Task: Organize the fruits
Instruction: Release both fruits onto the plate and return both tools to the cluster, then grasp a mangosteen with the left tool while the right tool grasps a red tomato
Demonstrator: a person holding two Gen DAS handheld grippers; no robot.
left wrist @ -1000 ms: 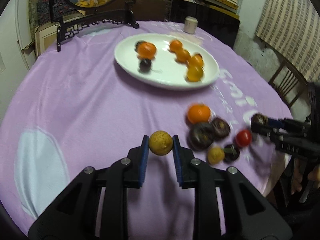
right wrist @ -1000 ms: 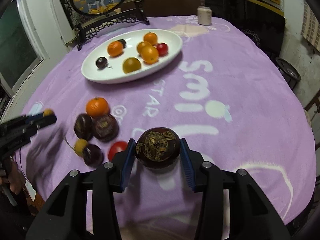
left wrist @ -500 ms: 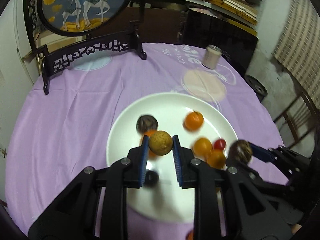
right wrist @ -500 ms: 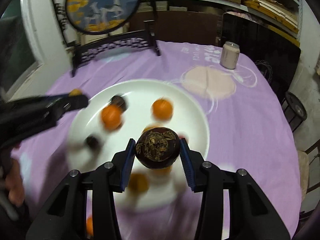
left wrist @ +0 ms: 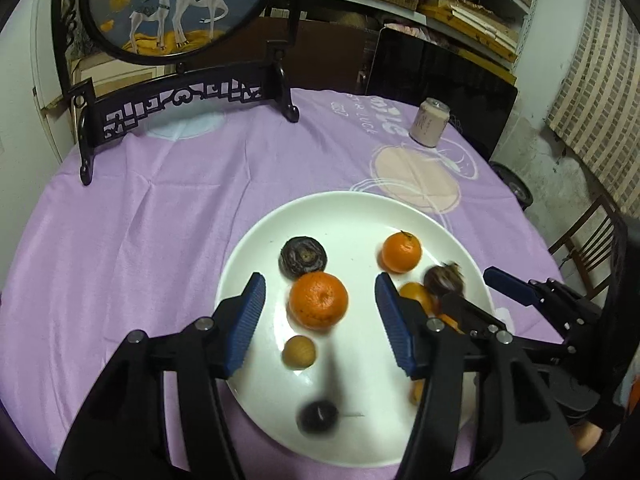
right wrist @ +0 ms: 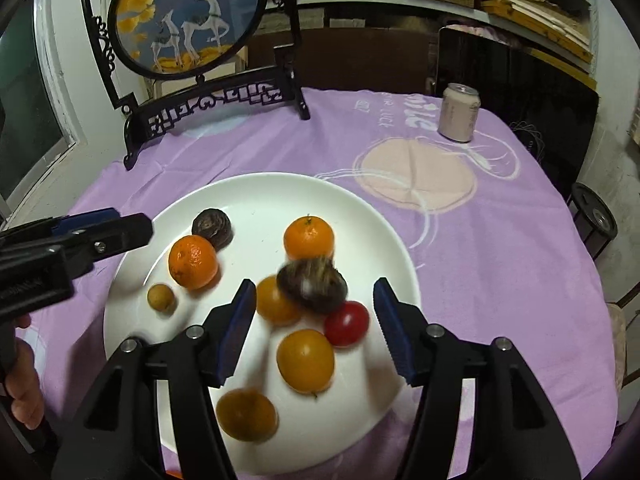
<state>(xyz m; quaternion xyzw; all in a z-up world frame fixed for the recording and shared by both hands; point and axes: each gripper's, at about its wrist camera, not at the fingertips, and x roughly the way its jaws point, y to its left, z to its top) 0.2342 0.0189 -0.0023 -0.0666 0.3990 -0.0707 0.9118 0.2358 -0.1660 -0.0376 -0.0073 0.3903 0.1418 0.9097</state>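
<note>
Fruits (right wrist: 306,360) on white plate (right wrist: 360,208), hand-held grippers spread

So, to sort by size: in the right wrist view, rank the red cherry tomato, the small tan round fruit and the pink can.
1. Pink can, though farthest away.
2. Red cherry tomato.
3. Small tan round fruit.

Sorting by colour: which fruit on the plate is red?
The small red tomato at the plate's right side, touching the blurred dark fruit. The other fruits are orange, yellow-brown or dark purple.
</note>
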